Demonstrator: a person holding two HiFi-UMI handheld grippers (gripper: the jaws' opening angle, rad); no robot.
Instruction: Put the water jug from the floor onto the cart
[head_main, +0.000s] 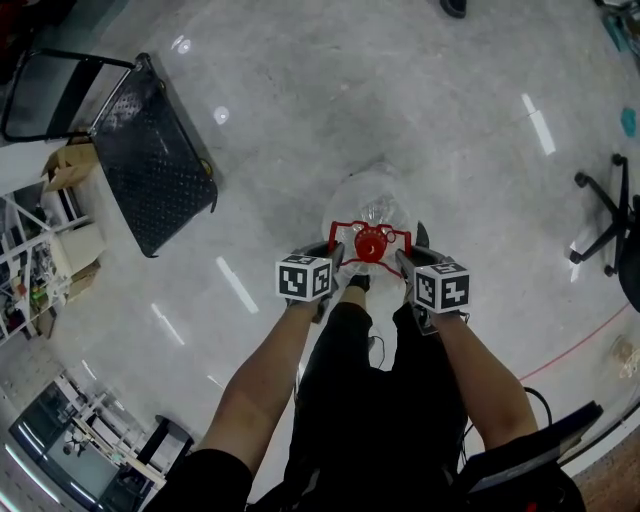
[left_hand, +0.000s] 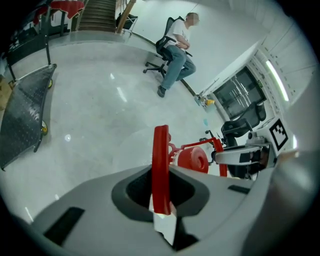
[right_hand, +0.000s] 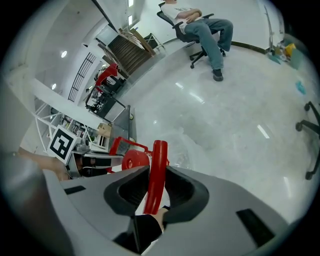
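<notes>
The water jug stands upright on the floor right in front of my feet. It is well apart from the cart, which sits off to the upper left in the head view. I have the left gripper and the right gripper either side of the red cap, each on one side of the red handle that rings the neck.

In the left gripper view the jaws are clamped on one red bar of that handle, which runs upright through the gap with the pads against it. The right gripper view shows the same: jaws closed on the opposite bar. So I judge the grip is made and the lift is the step in hand.

To do it well I'd raise both hands together and level, so the jug hangs straight below the handle and doesn't tip to one side. The handle looks like thin plastic, and I cannot tell how full the jug is, so I'd lift slowly. I'd watch both gripper views for a bar sliding between the pads. If one creeps, I'd set the jug down and take a deeper bite. Then I'd carry it low across the floor with little swing and lower it onto the middle of the cart, away from the edge.
</notes>
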